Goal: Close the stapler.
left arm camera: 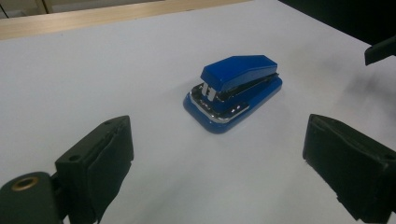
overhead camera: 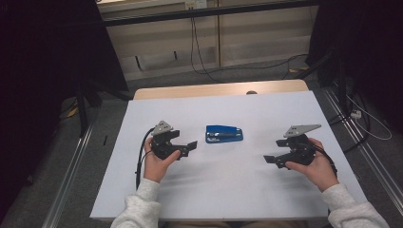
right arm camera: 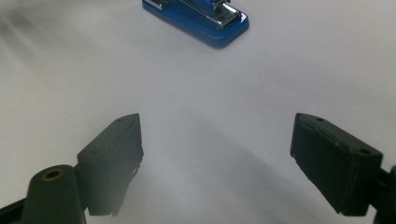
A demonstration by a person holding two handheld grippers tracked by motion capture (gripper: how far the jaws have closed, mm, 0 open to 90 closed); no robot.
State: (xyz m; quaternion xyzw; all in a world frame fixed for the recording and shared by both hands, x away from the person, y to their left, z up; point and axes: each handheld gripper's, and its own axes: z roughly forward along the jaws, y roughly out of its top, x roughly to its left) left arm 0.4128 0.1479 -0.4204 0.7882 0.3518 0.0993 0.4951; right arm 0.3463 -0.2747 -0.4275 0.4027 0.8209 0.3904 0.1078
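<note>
A blue stapler (overhead camera: pixel 224 134) lies flat in the middle of the white table top (overhead camera: pixel 214 190), apart from both grippers. My left gripper (overhead camera: pixel 189 146) is held just left of it, pointing right at it, jaws open and empty. In the left gripper view the stapler (left arm camera: pixel 236 91) sits ahead of the left gripper (left arm camera: pixel 217 158), beyond its spread jaws. My right gripper (overhead camera: pixel 270 159) hovers to the stapler's right and a bit nearer me, open with nothing in it. In the right gripper view the stapler (right arm camera: pixel 201 16) lies at the top edge, far from the right gripper (right arm camera: pixel 217 158).
The table's wooden far edge (overhead camera: pixel 218 89) shows beyond the white surface. Cables (overhead camera: pixel 199 57) trail over the floor behind the table, and metal rails (overhead camera: pixel 71 175) run along both sides. A tip of the right gripper (left arm camera: pixel 380 50) shows at the left gripper view's right edge.
</note>
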